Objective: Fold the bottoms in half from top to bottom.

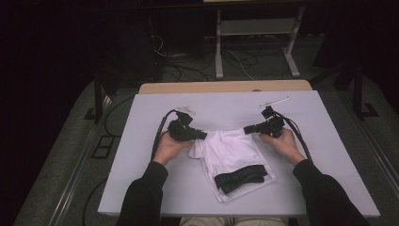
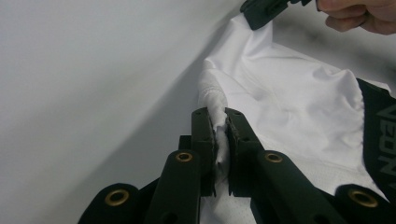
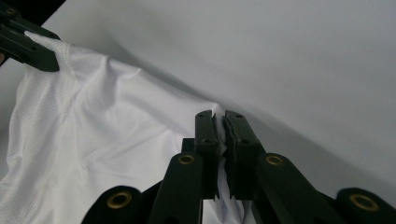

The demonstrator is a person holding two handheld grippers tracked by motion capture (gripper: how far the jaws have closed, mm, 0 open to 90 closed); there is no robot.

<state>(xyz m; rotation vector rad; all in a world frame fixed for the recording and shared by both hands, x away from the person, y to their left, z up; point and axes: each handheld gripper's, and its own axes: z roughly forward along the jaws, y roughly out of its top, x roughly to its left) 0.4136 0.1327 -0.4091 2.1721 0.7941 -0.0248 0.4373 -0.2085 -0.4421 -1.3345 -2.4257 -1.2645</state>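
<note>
White garment (image 1: 231,153) lengthwise toward person; waistband (image 1: 240,177) nearest.

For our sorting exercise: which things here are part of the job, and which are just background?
In use:
white garment with black waistband
left tool, clamped on cloth
right tool, clamped on cloth
table

Background:
floor cables
metal frame
</note>
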